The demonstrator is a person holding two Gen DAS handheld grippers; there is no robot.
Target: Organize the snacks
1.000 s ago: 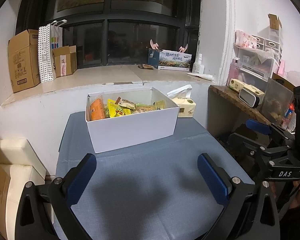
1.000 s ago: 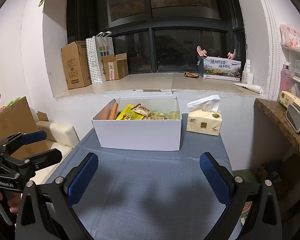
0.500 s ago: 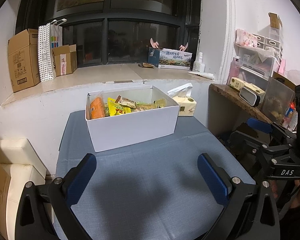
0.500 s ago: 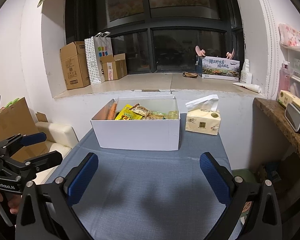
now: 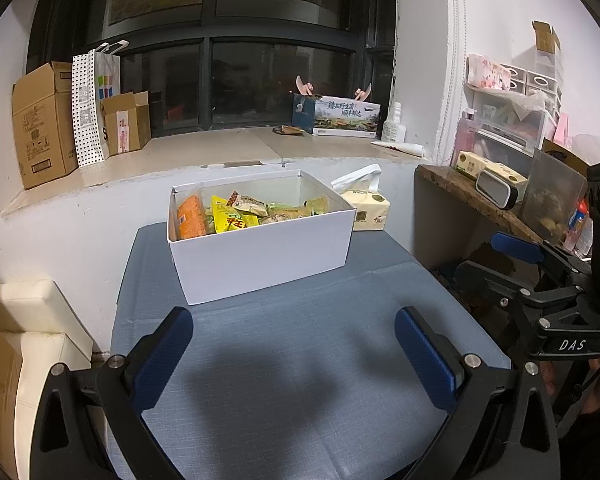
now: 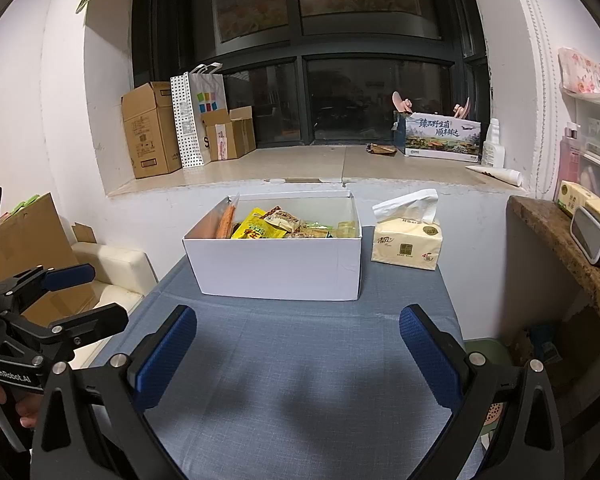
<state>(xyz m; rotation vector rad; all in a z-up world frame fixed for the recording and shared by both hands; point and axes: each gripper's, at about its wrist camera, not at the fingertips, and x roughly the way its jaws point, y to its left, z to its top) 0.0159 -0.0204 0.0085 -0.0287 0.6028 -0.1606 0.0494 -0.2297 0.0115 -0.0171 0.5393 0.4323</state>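
From my left hand-held gripper (image 5: pixel 294 346) the orange packet (image 5: pixel 190 218) shows its broad face; from my right hand-held gripper (image 6: pixel 298 346) it shows edge-on, standing upright. Both spread wide, empty, above the blue surface (image 6: pixel 300 360). The snacks (image 6: pixel 276 226) lie in the white box (image 6: pixel 276 266), long side across me.

Right tool (image 5: pixel 496 258) slightly lower, farther right.

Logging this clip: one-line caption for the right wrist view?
Open right gripper above blue tablecloth, facing white box of snacks, tissue pack beside it.
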